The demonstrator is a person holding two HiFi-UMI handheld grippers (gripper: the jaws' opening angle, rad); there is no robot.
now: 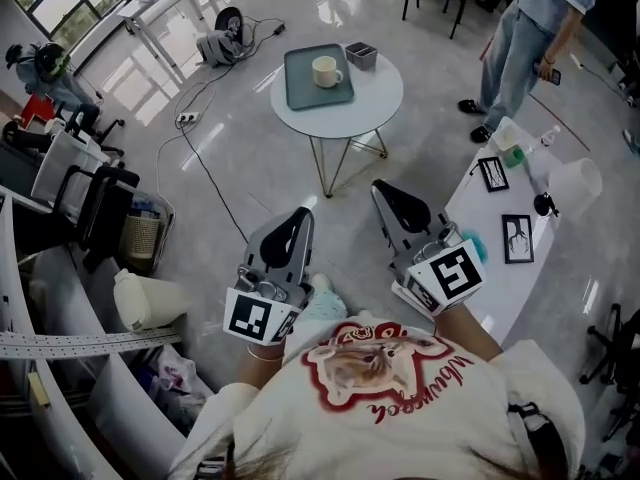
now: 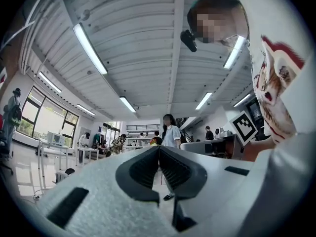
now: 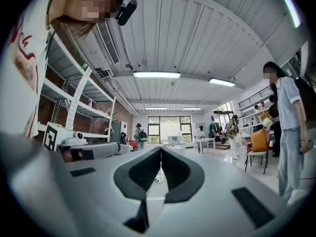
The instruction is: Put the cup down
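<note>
The cream ceramic cup w/ a handle (image 1: pixel 325 71) is seen well ahead of both grippers, upright on the grey-green rectangular tray (image 1: pixel 300 96), which is carried by the round white table w/ thin gold legs (image 1: pixel 378 100); it is touched by neither tool. The put-down is thus judged done, so nothing more is called for than that the tools be kept clear of the table & the cup not be nudged. The left gripper (image 1: pixel 302 213) is pressed together w/ nothing between its pads, and the right gripper (image 1: pixel 381 187) likewise. Both are held near the person's chest, side by side, slightly apart, tips aimed fwd toward the table.
</note>
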